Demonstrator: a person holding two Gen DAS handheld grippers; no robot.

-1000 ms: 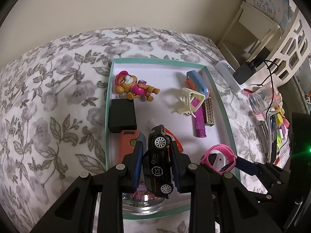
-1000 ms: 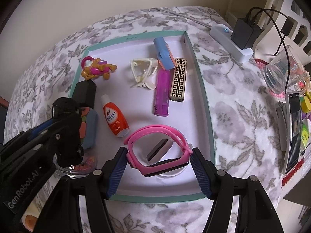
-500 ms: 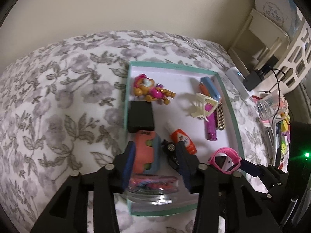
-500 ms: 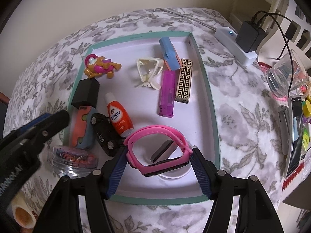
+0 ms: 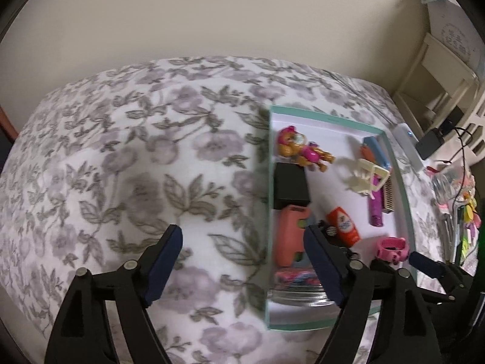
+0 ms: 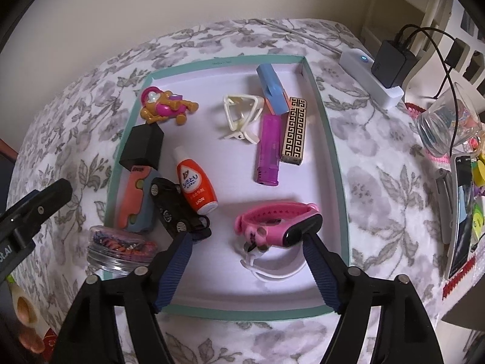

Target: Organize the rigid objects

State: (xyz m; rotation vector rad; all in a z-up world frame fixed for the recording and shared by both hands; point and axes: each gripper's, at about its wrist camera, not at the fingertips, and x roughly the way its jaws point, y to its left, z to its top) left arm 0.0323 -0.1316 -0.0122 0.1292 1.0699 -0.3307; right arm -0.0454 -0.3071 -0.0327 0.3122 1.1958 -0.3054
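A teal-rimmed tray (image 6: 330,139) with a white floor holds the sorted objects. A pink watch band (image 6: 275,223) lies in it near the front, on a white band (image 6: 272,268). A black toy car (image 6: 177,209) lies beside an orange bottle (image 6: 197,188). My right gripper (image 6: 247,270) is open and empty; its right finger touches the watch's black face. My left gripper (image 5: 242,265) is open and empty over the floral cloth, left of the tray (image 5: 268,206). The watch (image 5: 392,247) and bottle (image 5: 344,227) also show in the left wrist view.
The tray also holds a dog figure (image 6: 166,106), black box (image 6: 142,145), orange-blue case (image 6: 136,203), cream clip (image 6: 241,118), purple lighter (image 6: 268,148), patterned case (image 6: 295,130), blue clip (image 6: 272,88) and a jar (image 6: 121,250). A power strip (image 6: 371,80), glass (image 6: 448,124) and phone (image 6: 462,212) stand right.
My left gripper let go of the black toy car in the tray, opened wide and swung left over the cloth. My right gripper opened and the pink watch dropped onto the tray.
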